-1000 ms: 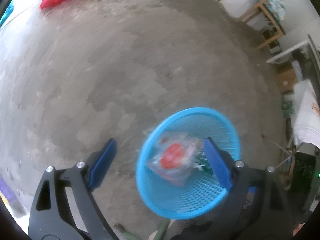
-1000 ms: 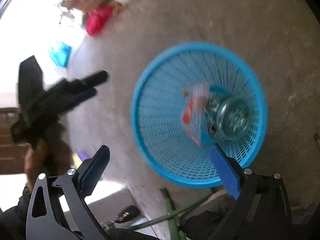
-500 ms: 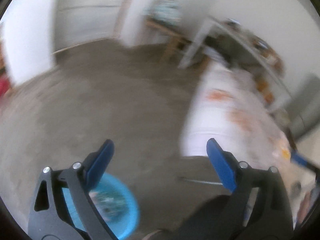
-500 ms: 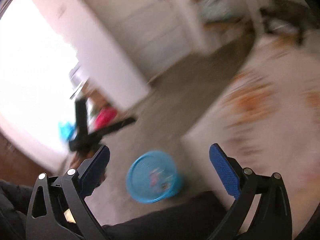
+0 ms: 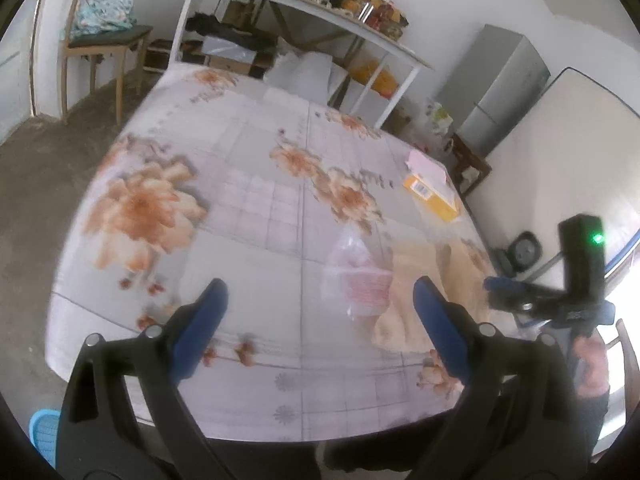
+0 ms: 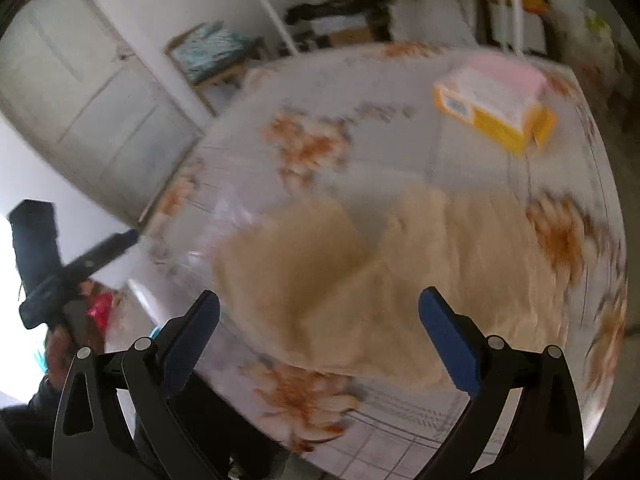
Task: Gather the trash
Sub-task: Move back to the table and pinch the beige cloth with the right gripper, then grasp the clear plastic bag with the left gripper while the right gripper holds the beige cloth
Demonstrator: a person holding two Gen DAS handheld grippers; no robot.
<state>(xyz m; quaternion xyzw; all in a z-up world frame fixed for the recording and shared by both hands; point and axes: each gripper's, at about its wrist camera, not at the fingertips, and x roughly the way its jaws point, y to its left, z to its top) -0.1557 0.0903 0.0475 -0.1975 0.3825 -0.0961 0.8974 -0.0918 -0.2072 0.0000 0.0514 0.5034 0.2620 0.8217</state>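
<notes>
My left gripper (image 5: 318, 286) hangs open and empty over a table with a floral cloth (image 5: 248, 184). A clear plastic bag with pink print (image 5: 358, 276) lies on the cloth just ahead of its right finger, beside a crumpled beige cloth (image 5: 408, 284). A yellow box with a pink top (image 5: 430, 184) sits farther back. My right gripper (image 6: 320, 300) is open, empty, above the beige cloth (image 6: 360, 272); the plastic bag (image 6: 236, 220) and yellow box (image 6: 496, 104) show there, blurred. The blue trash basket (image 5: 42, 436) peeks in at the lower left, on the floor.
A wooden chair (image 5: 100, 36) with folded fabric stands at the far left. A white shelf table (image 5: 304, 4) loaded with clutter runs behind the floral table. A grey cabinet (image 5: 504, 84) and a white panel (image 5: 560, 148) stand at the right. A white door (image 6: 88, 100) is left.
Both grippers swung up and away from the blue basket on the floor to over the floral table. The basket has slid out to the edge of view.
</notes>
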